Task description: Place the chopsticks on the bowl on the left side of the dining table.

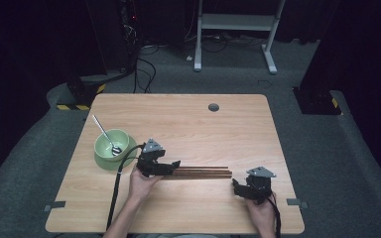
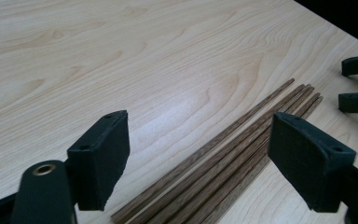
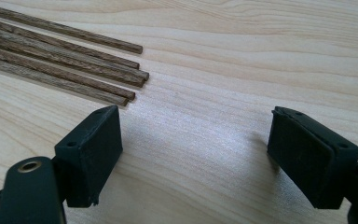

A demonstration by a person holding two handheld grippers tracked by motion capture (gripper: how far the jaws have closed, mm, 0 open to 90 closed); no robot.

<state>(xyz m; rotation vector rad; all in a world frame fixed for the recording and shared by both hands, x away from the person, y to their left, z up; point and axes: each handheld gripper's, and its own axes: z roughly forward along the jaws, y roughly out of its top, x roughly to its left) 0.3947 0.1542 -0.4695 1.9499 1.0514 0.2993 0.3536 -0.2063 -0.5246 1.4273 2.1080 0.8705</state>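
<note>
Chopsticks (image 1: 203, 172) lie bundled right of the green bowl (image 1: 110, 146). Left gripper (image 1: 164, 167) hovers agape over their near end; right gripper (image 1: 239, 187), also agape, sits just off their far tips. Risk: closing jaws could scatter or roll loose sticks.

The table (image 1: 193, 124) is brightly lit from above, but the room around it is very dark. In the gripper views, a soft white shine sits on the wood. The black pads (image 2: 100, 158) up close look a bit fuzzy. The brown sticks (image 3: 65, 60) look sharp.
</note>
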